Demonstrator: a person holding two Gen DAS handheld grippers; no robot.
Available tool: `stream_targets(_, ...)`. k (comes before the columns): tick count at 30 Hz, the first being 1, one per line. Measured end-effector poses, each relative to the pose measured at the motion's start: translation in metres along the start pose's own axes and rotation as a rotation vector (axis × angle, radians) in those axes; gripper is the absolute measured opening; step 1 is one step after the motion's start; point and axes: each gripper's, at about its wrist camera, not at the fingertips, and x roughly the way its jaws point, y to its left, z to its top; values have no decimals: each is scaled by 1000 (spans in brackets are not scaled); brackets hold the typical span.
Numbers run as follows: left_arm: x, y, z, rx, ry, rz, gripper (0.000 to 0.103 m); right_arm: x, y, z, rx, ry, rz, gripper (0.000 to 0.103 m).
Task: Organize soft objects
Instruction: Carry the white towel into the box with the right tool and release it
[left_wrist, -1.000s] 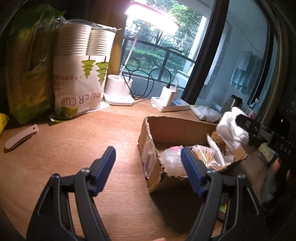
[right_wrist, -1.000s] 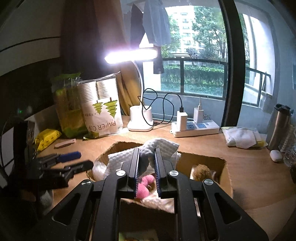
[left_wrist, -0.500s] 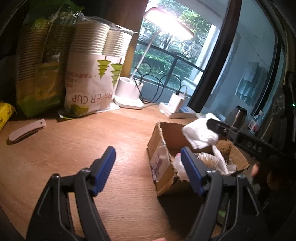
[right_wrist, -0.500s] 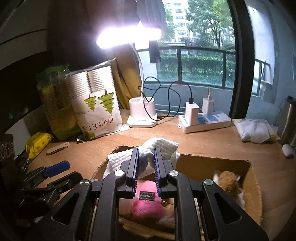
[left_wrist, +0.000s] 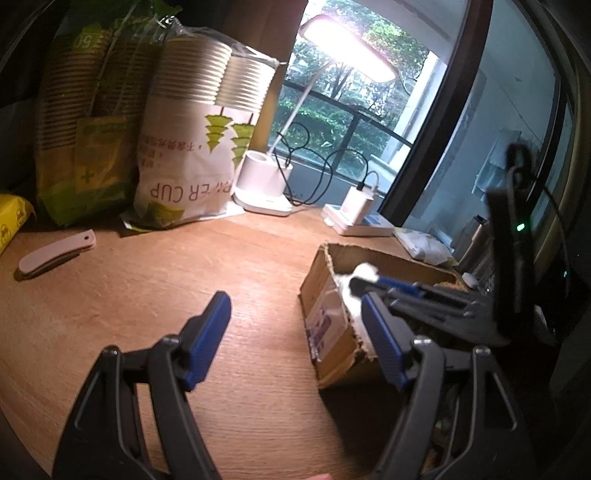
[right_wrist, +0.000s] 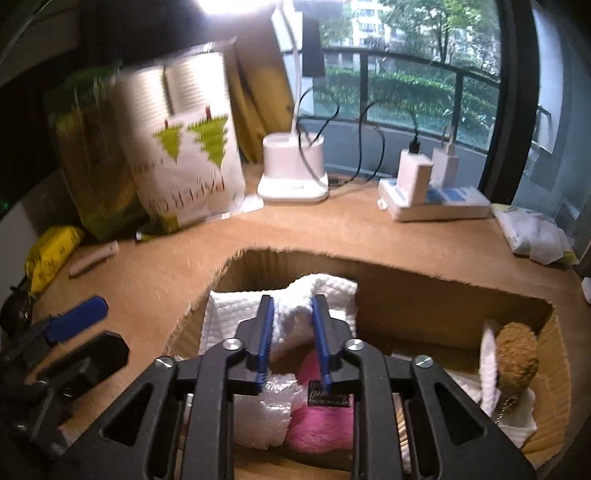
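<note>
An open cardboard box (right_wrist: 424, 280) stands on the wooden desk. My right gripper (right_wrist: 292, 298) reaches down into its left end with a white cloth (right_wrist: 332, 288) between the pads; the jaws are opening and the cloth still fills the gap. Beneath lie a pink plush (right_wrist: 321, 424), bubble wrap (right_wrist: 266, 410) and a brown plush toy (right_wrist: 517, 350). In the left wrist view, the right gripper (left_wrist: 356, 284) and cloth (left_wrist: 364, 271) show at the box (left_wrist: 325, 302) rim. My left gripper (left_wrist: 293, 299) hangs open and empty over the desk left of the box.
Two bags of paper cups (left_wrist: 192, 147) lean at the back left, beside a white lamp base (right_wrist: 293, 173) and a power strip with chargers (right_wrist: 436, 203). A pale folding tool (left_wrist: 55, 251), a yellow pack (right_wrist: 51, 251) and a tissue pack (right_wrist: 532, 232) lie on the desk.
My right gripper has moved left and down into the box with the white cloth, and its jaws have parted a little. The left gripper has kept almost still.
</note>
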Motion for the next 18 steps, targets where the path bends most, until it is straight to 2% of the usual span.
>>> stream_targets(3, 1, 0, 0, 0, 3, 1, 74, 9, 9, -5, -42, 44, -3, 25)
stream_targets(5, 1, 1, 0, -1, 4, 3, 74, 8, 10, -5, -48, 44, -6, 25)
stream_targets(10, 2, 0, 0, 1, 5, 8, 74, 5, 3, -5, -18, 40, 1, 33)
stream_targets(14, 3, 0, 0, 7, 6, 13, 74, -5, 0, -3, -2, 1, 9, 56)
stream_targets(18, 2, -3, 0, 24, -4, 11, 74, -17, -5, -2, 13, -30, 10, 58)
